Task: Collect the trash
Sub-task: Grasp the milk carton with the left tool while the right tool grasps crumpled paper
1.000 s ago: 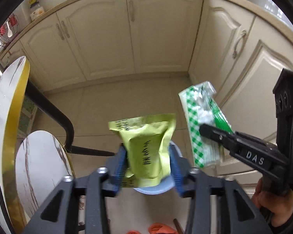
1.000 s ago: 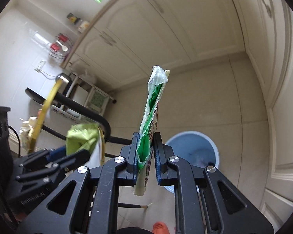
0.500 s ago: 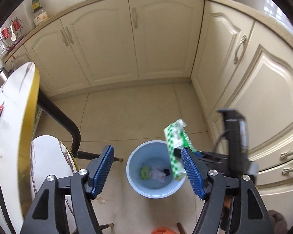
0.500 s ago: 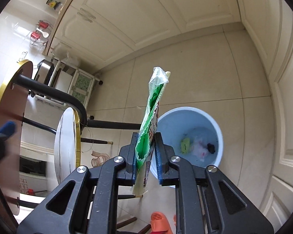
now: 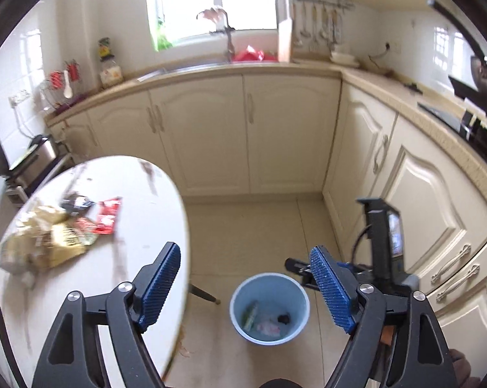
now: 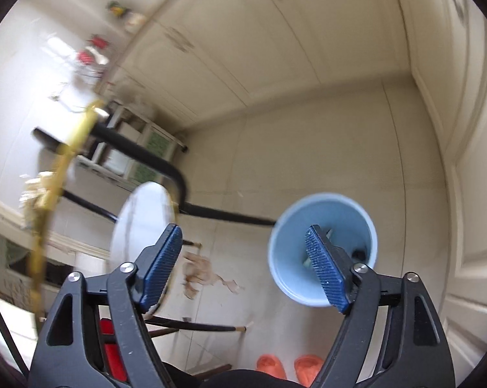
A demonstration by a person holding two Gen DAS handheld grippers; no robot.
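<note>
Kitchen cabinets back a round table [image 5: 120, 258], where wrappers [image 5: 49, 242] lie ahead and left of the left gripper [image 5: 245, 286]. Its jaws are opening wide with nothing between them. Ahead, between the grippers, the blue bin [image 5: 269, 304] holds dropped trash. The right gripper [image 6: 243, 263] is opening too, empty. Judging by this, reach for the wrappers next, pinching one flat edge.

The wrappers [image 5: 49, 239] on the round table [image 5: 139, 213], up and left of the left claw [image 5: 248, 286], are smeared by blur; their words cannot be read; the things in the blue bin [image 5: 269, 313] are too small to name; the right claw's [image 6: 243, 265] far finger [image 6: 324, 271] hides part of the bin.
</note>
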